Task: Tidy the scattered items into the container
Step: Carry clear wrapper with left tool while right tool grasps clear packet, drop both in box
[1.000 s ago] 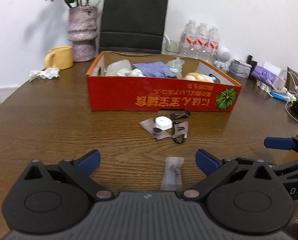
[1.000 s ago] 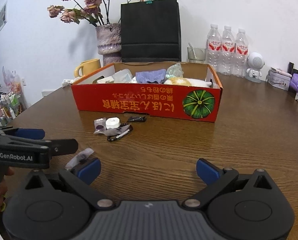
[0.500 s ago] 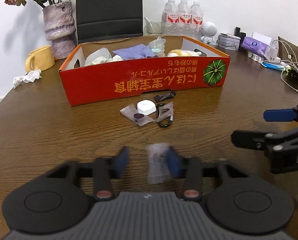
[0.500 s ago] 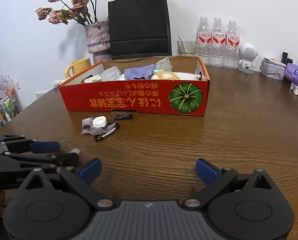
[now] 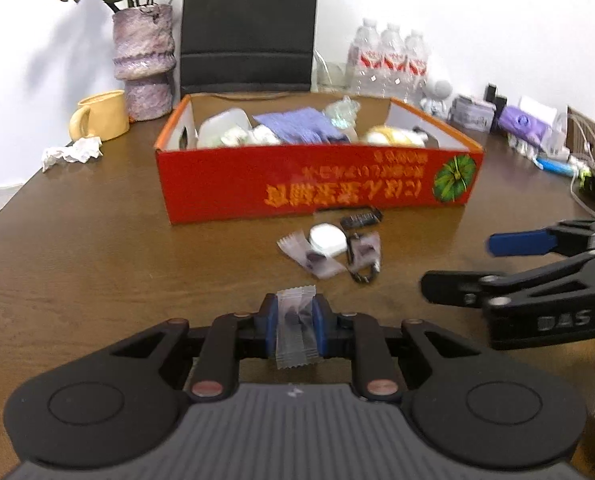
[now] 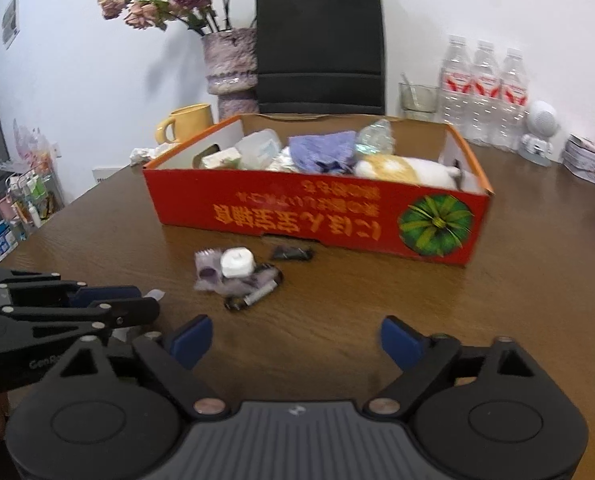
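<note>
Several things already lay in the red box [image 5: 317,184]: a purple cloth, wrapped bits. One clear sachet [image 5: 295,326] was pinched in the left gripper [image 5: 296,326], low over the bench [image 5: 97,260]. A small heap [image 6: 237,276] of sachets, cap and clip waited before the box. The right gripper [image 6: 295,340], empty, was narrowing.
</note>
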